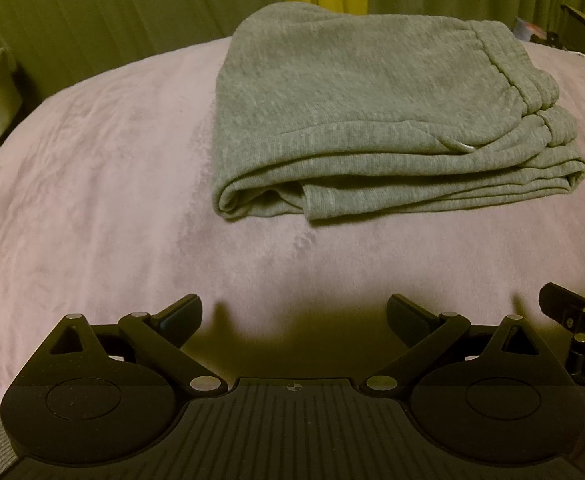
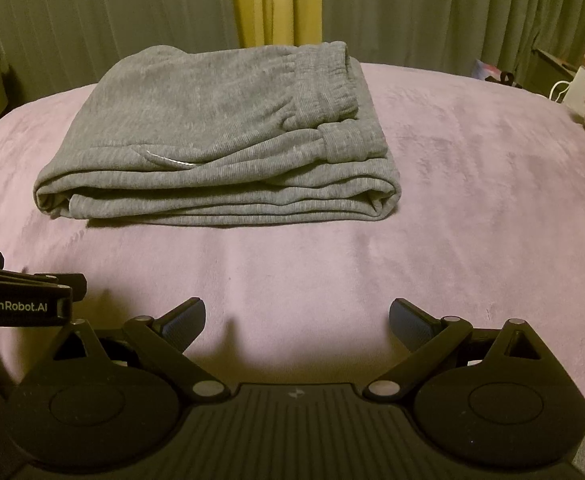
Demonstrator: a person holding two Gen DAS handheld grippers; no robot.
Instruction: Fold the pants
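One pair of grey pants (image 1: 380, 120) lies folded on the pink blanket (image 1: 92, 184) (several layers); two grippers, left gripper (image 1: 294, 316) and right gripper (image 2: 297, 320), near it, both spread wide, empty.

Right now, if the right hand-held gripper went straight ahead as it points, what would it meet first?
Probably the pink blanket, then the folded grey pants; the right hand-held gripper is open and empty.
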